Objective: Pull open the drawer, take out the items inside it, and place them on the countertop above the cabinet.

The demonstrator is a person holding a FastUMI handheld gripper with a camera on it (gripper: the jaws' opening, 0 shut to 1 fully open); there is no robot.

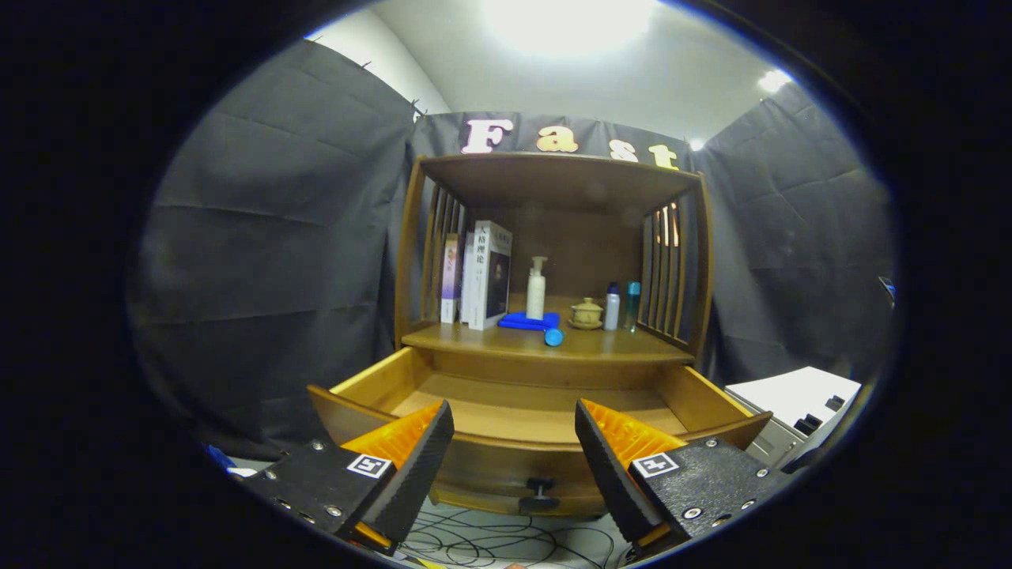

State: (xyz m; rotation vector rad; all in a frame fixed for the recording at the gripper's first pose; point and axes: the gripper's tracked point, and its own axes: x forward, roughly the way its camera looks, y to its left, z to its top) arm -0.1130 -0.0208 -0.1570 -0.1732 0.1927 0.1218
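Claw (514, 458) spread wide and holding nothing, fingers parted before the pulled-out wooden drawer (514, 419), dark round knob (539, 494) between them. The drawer's long axis runs side to side, its front facing the claw. Beyond, a blue cylinder (553, 337) lies on the wooden cabinet's bench (474, 340), end-on toward us, near a flat blue item (526, 321). Cables (490, 541) cross the floor.

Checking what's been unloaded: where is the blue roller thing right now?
In the gripper view, the blue roller lies on the countertop's front edge, before the pump bottle, beyond the open hand-held gripper.
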